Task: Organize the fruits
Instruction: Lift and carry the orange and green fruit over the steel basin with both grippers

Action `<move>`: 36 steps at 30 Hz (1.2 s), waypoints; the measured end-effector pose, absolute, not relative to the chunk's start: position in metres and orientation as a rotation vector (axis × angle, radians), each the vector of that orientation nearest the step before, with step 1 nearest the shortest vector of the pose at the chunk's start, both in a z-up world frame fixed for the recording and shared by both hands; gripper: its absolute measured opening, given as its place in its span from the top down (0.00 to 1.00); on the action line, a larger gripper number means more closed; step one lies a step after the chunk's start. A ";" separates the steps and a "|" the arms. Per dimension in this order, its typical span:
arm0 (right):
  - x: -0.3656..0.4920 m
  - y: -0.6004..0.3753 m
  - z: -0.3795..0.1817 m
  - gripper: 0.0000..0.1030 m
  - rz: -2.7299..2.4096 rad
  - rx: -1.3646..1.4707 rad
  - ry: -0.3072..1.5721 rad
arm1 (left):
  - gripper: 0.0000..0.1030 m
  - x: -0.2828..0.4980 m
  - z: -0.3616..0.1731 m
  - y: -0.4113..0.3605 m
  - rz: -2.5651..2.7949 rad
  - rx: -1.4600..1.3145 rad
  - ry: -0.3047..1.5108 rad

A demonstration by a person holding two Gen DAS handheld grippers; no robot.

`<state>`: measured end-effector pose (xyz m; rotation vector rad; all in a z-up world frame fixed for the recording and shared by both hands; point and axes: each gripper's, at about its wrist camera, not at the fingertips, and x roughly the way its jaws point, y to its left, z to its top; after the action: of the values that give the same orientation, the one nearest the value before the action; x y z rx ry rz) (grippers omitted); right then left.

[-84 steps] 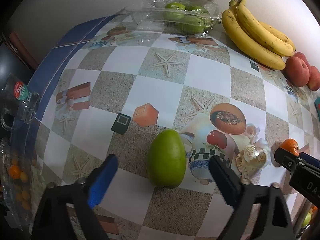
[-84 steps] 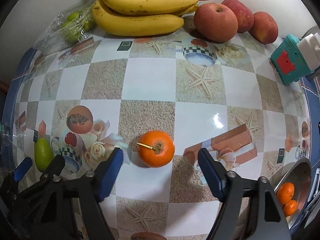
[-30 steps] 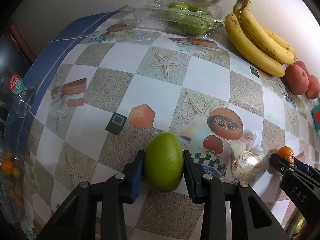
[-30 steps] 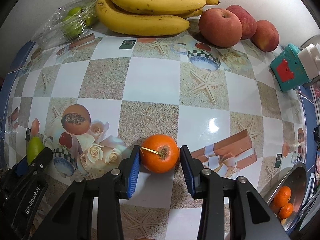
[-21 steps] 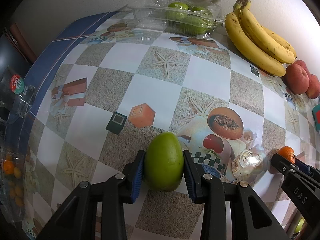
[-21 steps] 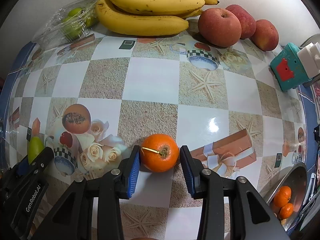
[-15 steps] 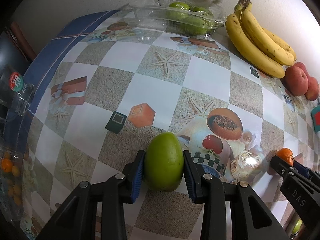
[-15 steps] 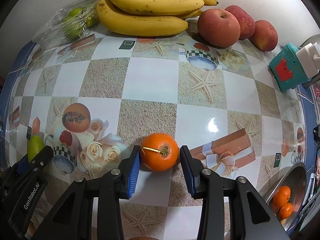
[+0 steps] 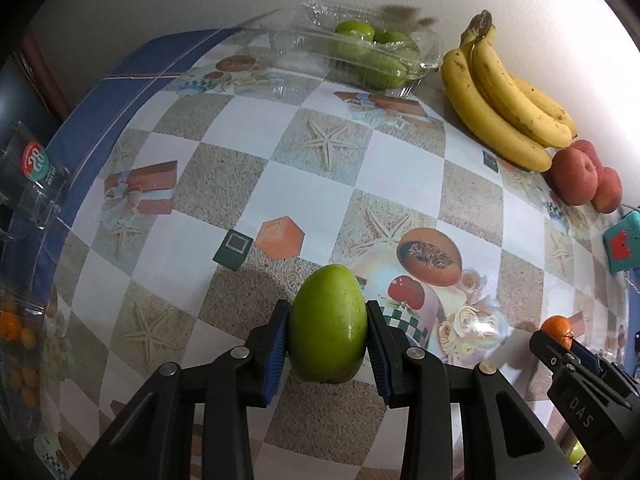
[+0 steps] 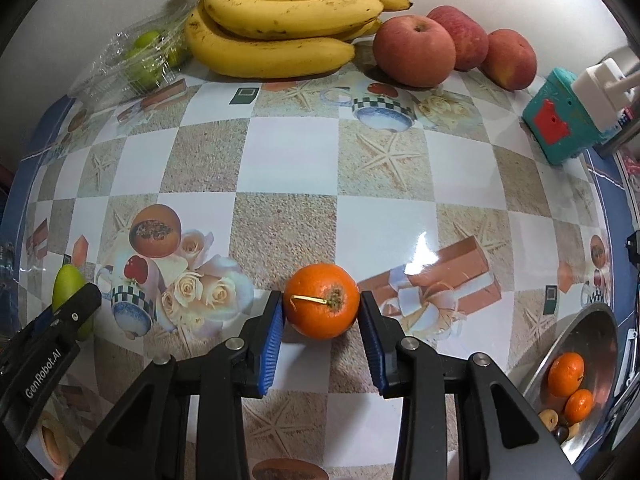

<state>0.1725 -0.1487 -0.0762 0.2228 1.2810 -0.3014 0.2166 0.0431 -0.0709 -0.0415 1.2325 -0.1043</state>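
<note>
Left wrist: our left claw pinches the green fruit on the tabletop | right wrist: right claw pinches the orange | both look firm, smooth, roundish, probably slippery, so we'd grip across the widest middle.

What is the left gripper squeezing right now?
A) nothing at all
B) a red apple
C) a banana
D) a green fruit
D: the left gripper has its blue pads pressed on both sides of the green fruit, while the bananas and red apples sit far back by the wall.
</note>
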 end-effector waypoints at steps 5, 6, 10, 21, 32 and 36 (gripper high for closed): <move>0.155 -0.152 -0.063 0.63 -0.304 0.216 1.255 | 0.62 0.209 -0.062 0.041 -0.107 -0.039 1.226; 0.152 -0.152 -0.062 0.63 -0.304 0.217 1.254 | 0.62 0.207 -0.060 0.039 -0.111 -0.036 1.223; 0.136 -0.156 -0.054 0.63 -0.306 0.243 1.248 | 0.62 0.200 -0.056 0.034 -0.138 -0.033 1.220; 0.092 -0.156 -0.047 0.63 -0.353 0.206 1.213 | 0.62 0.167 -0.026 0.008 -0.270 -0.045 1.189; 0.033 -0.165 -0.037 0.63 -0.407 0.288 1.132 | 0.62 0.135 -0.009 -0.030 -0.347 0.035 1.153; 0.012 -0.169 -0.028 0.63 -0.421 0.298 1.106 | 0.62 0.130 -0.011 -0.033 -0.338 0.047 1.161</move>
<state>0.0122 -0.1685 -0.0279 0.2977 1.1064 -0.4215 0.1300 -0.0326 -0.0114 0.0470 1.1608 -0.3376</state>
